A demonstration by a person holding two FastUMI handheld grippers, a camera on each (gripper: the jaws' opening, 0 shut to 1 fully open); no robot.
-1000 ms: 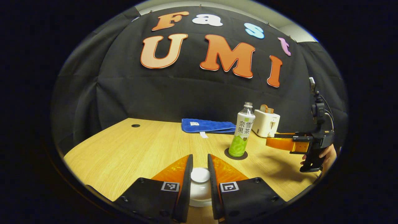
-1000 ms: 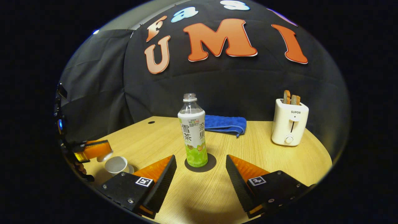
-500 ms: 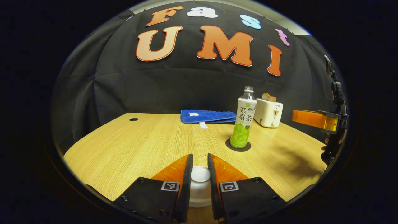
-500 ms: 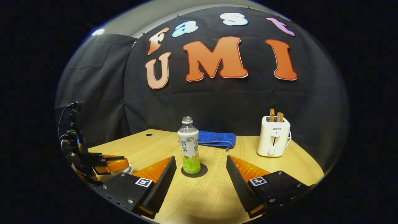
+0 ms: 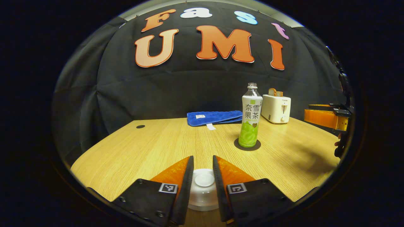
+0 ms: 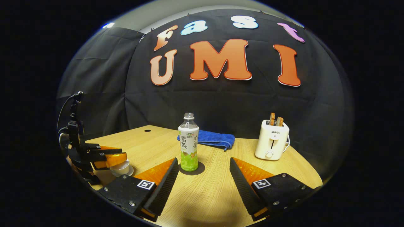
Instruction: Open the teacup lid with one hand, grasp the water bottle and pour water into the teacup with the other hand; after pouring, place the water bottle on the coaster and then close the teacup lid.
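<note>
Since a second ago my right gripper (image 6: 203, 176) has backed off the water bottle (image 6: 188, 143), jaws wide and empty, while my left gripper (image 5: 203, 181) stays clamped on the teacup lid (image 5: 204, 180).

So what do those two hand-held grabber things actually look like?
Each gripper, left and right, has two wedge-shaped fingers on black bolted blocks, each block bearing a small square black-and-white marker. From the side, the left gripper shows a black upright handle and thin cables.

Wooden table (image 6: 214, 195), folded blue towel (image 6: 216, 139), white toaster (image 6: 272, 143) holding toast
</note>
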